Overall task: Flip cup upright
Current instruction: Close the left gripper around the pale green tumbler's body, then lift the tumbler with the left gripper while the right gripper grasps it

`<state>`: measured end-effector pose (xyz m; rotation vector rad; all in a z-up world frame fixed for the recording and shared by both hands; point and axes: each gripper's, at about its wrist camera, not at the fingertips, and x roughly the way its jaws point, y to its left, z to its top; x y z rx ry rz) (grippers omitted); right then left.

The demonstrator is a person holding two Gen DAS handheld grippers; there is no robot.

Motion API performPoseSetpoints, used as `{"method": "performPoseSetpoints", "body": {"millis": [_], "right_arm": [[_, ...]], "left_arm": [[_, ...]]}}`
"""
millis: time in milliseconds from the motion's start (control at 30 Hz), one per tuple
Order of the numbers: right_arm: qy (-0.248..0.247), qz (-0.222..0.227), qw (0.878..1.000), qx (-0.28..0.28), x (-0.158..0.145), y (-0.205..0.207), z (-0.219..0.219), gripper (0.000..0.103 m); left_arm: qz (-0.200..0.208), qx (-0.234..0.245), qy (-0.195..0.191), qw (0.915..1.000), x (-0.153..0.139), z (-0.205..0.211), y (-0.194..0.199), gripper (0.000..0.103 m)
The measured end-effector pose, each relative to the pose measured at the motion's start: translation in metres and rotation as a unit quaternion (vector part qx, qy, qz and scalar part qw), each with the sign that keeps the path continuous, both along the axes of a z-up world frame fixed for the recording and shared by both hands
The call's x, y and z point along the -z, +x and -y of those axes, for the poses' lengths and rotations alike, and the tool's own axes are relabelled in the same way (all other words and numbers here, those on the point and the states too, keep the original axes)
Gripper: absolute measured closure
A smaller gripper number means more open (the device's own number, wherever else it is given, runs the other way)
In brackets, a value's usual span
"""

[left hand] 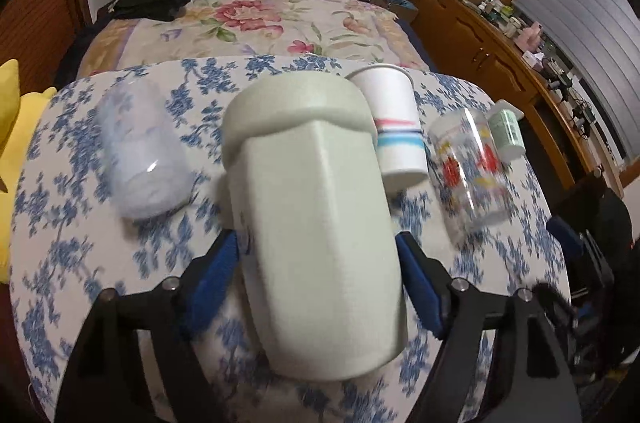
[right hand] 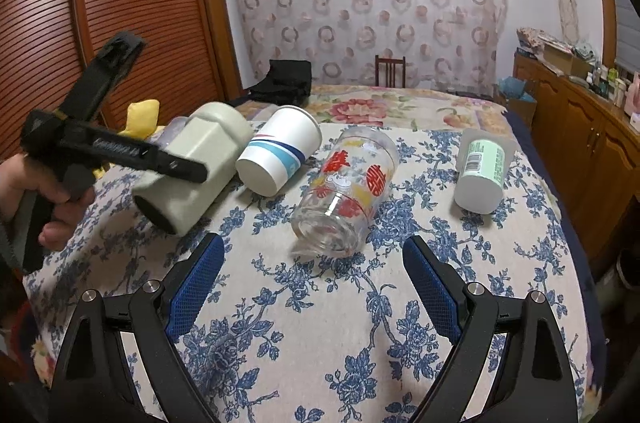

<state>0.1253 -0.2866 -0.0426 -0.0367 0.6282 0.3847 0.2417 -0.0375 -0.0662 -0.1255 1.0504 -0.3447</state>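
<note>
A pale grey-green cup (left hand: 316,223) with a thick rim band is held in my left gripper (left hand: 318,251), jaws shut on its sides, tilted with its base toward the camera. In the right wrist view the cup (right hand: 192,163) hangs tilted just above the table's left side, clamped by the left gripper (right hand: 176,167). My right gripper (right hand: 312,259) is open and empty above the table's front, just short of a clear glass with red characters (right hand: 344,191) lying on its side.
A paper cup with stripes (right hand: 280,151), a white and green cup (right hand: 484,167) and a translucent cup (left hand: 140,147) also lie tipped on the blue floral tablecloth (right hand: 320,323). Behind stands a bed (right hand: 400,107); a wooden cabinet (right hand: 580,143) runs along the right.
</note>
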Motion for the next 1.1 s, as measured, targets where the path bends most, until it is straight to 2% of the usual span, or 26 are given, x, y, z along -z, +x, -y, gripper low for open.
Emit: {"method": "performPoseSetpoints", "body": {"millis": [300, 600, 833, 1033, 1100], "right_arm": [[-0.007, 0.007, 1.000, 0.009, -0.002, -0.016, -0.003, 0.011], [-0.015, 0.022, 0.999, 0.035, -0.010, -0.043, 0.006, 0.011], [-0.027, 0.030, 0.998, 0.053, -0.015, -0.065, 0.015, 0.011], [-0.030, 0.034, 0.997, 0.059, -0.019, -0.077, 0.016, 0.010], [-0.032, 0.036, 0.997, 0.059, -0.021, -0.080, 0.014, 0.010]], "left_arm": [[0.046, -0.001, -0.009, 0.9989, -0.020, -0.022, -0.058, 0.027], [0.076, 0.046, -0.015, 0.9960, -0.025, 0.011, -0.098, 0.029], [0.073, 0.072, -0.009, 0.9947, -0.020, 0.038, -0.109, 0.029], [0.043, 0.079, 0.021, 0.9957, -0.007, 0.053, -0.110, 0.028], [0.048, 0.078, 0.021, 0.9955, -0.006, 0.052, -0.113, 0.028]]}}
